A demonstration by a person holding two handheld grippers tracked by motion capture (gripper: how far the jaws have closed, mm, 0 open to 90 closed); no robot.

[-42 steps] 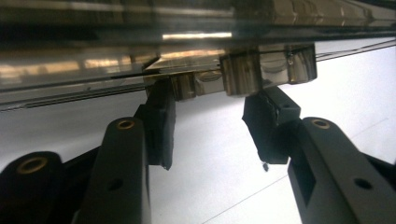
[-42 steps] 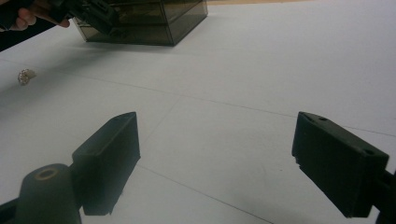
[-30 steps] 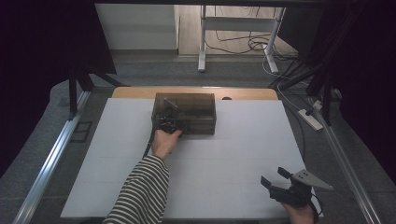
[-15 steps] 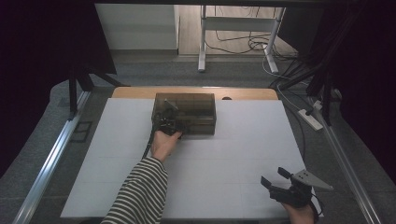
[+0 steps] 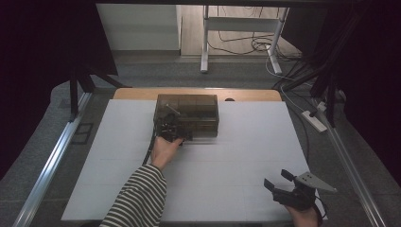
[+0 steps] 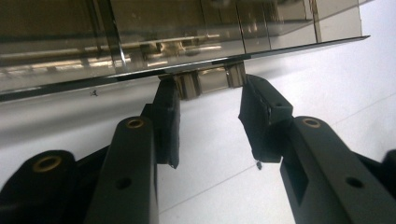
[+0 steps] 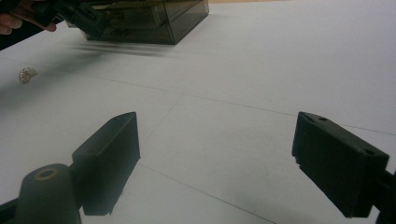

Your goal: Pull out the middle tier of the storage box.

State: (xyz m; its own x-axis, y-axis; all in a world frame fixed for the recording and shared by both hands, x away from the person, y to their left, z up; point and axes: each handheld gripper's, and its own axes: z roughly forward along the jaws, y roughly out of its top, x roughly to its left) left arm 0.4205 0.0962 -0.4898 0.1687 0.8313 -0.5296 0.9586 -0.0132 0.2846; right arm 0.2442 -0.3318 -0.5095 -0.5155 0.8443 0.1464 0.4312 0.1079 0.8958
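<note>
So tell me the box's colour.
Smoky, see-through brown box; the high view shows it best.

The left hand-held gripper (image 6: 208, 116) reaches its two black jaws up to the lower front edge of a smoky see-through box (image 6: 187, 32) standing on the white tabletop (image 6: 327, 79), the tips spread either side of a small latch-like tab (image 6: 203, 81) without visibly pressing it.
</note>
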